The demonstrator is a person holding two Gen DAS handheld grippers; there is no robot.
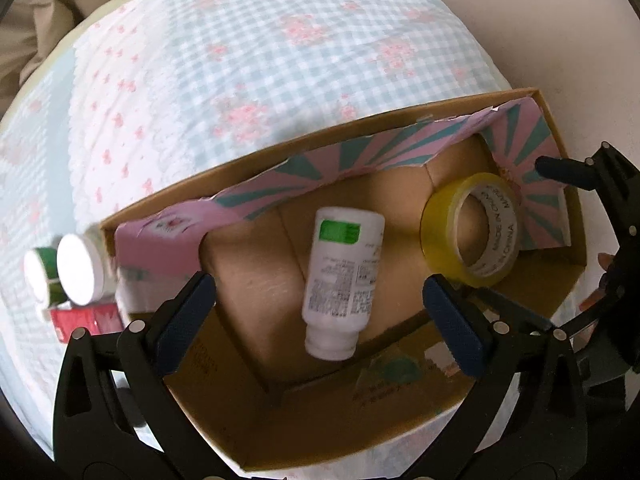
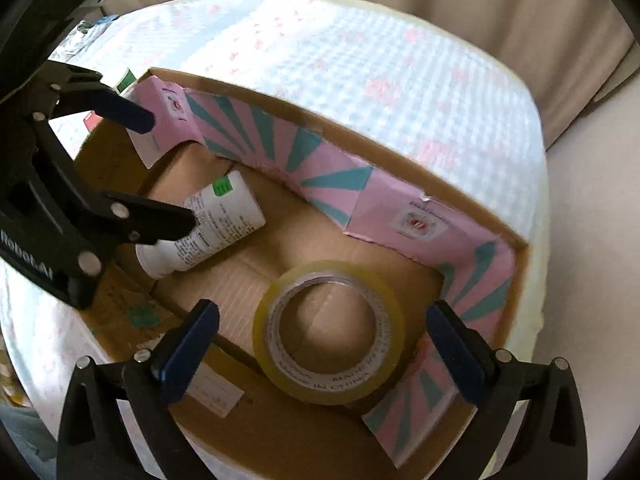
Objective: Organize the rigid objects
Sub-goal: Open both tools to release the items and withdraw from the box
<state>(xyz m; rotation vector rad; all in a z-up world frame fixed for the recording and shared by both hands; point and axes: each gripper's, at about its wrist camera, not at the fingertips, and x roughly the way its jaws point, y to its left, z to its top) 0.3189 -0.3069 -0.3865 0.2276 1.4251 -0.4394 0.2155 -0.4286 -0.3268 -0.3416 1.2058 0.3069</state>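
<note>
The white bottle (image 1: 340, 280) is seen lying on the cardboard box (image 1: 400, 420) floor between the wide-spread, empty left gripper (image 1: 320, 312) fingers, untouched. The yellow tape roll (image 2: 328, 332) is likewise framed flat between the fully parted right gripper (image 2: 320, 352) fingers, ungripped.

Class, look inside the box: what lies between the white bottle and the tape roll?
Nothing: only bare cardboard box floor separates the white bottle from the tape roll, clearest in the right wrist view.
</note>
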